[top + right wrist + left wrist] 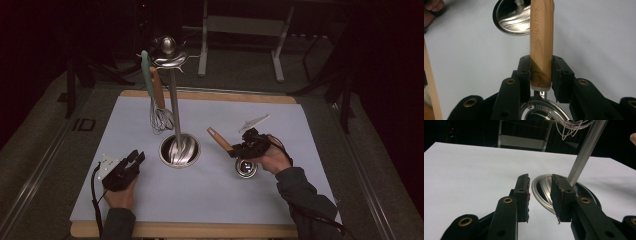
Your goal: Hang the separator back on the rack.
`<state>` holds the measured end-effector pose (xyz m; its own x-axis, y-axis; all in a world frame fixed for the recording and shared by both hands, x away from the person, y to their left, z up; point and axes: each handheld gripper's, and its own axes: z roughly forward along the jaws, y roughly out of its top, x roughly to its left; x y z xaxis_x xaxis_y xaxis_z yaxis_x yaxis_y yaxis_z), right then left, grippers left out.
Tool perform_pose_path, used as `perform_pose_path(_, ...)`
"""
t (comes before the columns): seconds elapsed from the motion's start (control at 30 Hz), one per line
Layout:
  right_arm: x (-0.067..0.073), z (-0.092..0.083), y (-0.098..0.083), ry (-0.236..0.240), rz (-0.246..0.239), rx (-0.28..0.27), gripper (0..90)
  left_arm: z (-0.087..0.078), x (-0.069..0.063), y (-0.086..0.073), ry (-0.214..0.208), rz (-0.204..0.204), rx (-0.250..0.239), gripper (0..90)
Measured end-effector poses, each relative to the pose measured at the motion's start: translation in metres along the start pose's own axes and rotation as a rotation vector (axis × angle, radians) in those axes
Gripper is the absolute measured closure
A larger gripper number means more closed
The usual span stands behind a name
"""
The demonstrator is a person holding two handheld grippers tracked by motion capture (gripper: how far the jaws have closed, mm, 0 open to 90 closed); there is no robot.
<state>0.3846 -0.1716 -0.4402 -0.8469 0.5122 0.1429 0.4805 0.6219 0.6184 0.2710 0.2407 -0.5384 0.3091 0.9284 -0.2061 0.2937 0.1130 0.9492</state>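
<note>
- Left gripper [136, 159] sits near the table's [210, 200] near left corner, resting low over the white sheet [210, 200], hand [120, 195] behind it.
- Left gripper view: fingers [522, 195] stand apart with a clear gap, nothing between them; they aim at the round steel base.
- Whisk [160, 117] hangs from the stand's top hook, wooden handle up, wire head down, toward the far left part of the table.
- A pale green handled utensil [145, 72] hangs just beside the whisk, on its left.
- Utensil stand [174, 100]: upright steel pole, ball and hook ring on top, round dish base [179, 150] at about the middle of the table.
- The base lies between the two grippers, closer to the left one.
- Wooden handle [219, 138] of a steel ladle-type tool [246, 167] sticks out up and left from the right gripper, tilted toward the stand base but not touching it.
- Right gripper [239, 150] is right of the table's middle; its fingers [524, 72] clamp both sides of the wooden handle near its lower end, just above the white collar.
- Right gripper view: embossed lettering runs along the handle, a stamped steel neck below the fingers.
- The steel bowl of the tool sits under the right hand [272, 157], low over the sheet; cannot tell if it touches.
- A small pale clip-like object [254, 122] lies on the sheet beyond the right gripper, toward the far right part.
</note>
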Motion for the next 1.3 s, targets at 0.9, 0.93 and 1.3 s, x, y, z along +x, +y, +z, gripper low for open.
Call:
perform_pose_path(0.9, 0.008, -0.01, 0.008, 0.012, -0.018, -0.048, 70.6, 0.0, 0.0, 0.0, 0.0, 0.001, 0.0, 68.1)
perform_pose_path(0.93, 0.008, -0.01, 0.008, 0.012, -0.018, -0.048, 70.6, 0.0, 0.0, 0.0, 0.0, 0.001, 0.0, 68.1)
perform_pose_path(1.3, 0.011, -0.013, 0.012, 0.022, -0.024, -0.066, 70.6, 0.0, 0.0, 0.0, 0.0, 0.0, 0.0, 68.1)
